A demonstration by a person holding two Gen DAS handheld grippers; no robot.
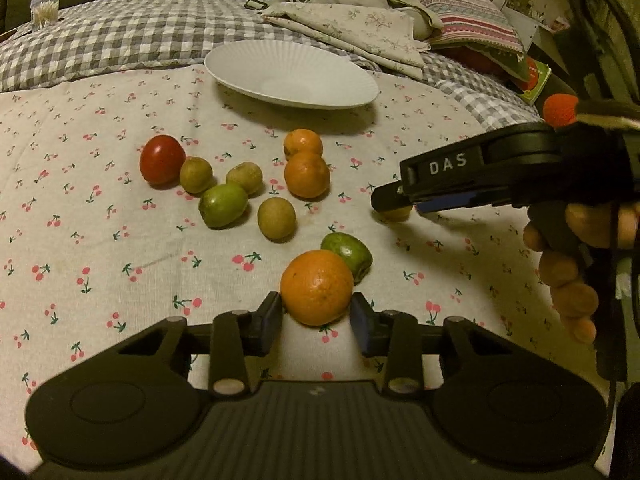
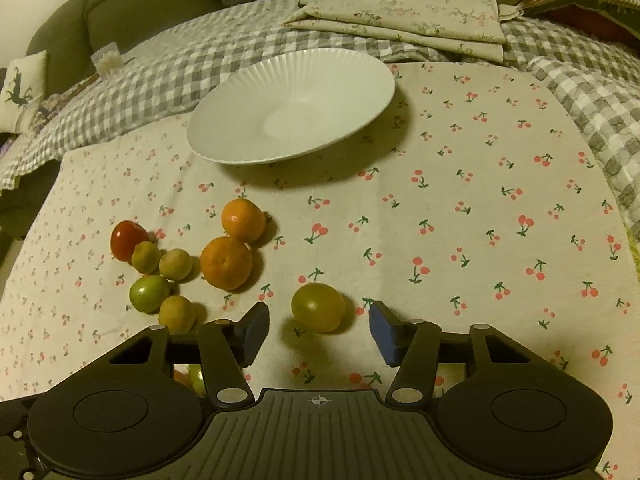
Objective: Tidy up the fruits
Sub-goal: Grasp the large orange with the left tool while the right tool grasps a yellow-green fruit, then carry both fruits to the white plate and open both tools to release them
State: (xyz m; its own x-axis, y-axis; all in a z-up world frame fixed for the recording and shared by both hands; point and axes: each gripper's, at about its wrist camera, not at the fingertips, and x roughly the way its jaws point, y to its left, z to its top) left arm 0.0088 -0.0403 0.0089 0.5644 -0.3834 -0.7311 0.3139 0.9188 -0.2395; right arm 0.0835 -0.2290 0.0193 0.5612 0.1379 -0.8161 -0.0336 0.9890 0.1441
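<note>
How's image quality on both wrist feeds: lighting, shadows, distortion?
Left wrist: dim yellowish light, fisheye-bowed edges, orange sharp, holding hand slightly soft. Right wrist: same warm cast, plate throws a broad shadow toward the camera, no glare on yellow-green fruit.

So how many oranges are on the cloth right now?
3. One orange sits between the left gripper fingers; two more touch each other in front of the white plate. None looks hidden.
</note>
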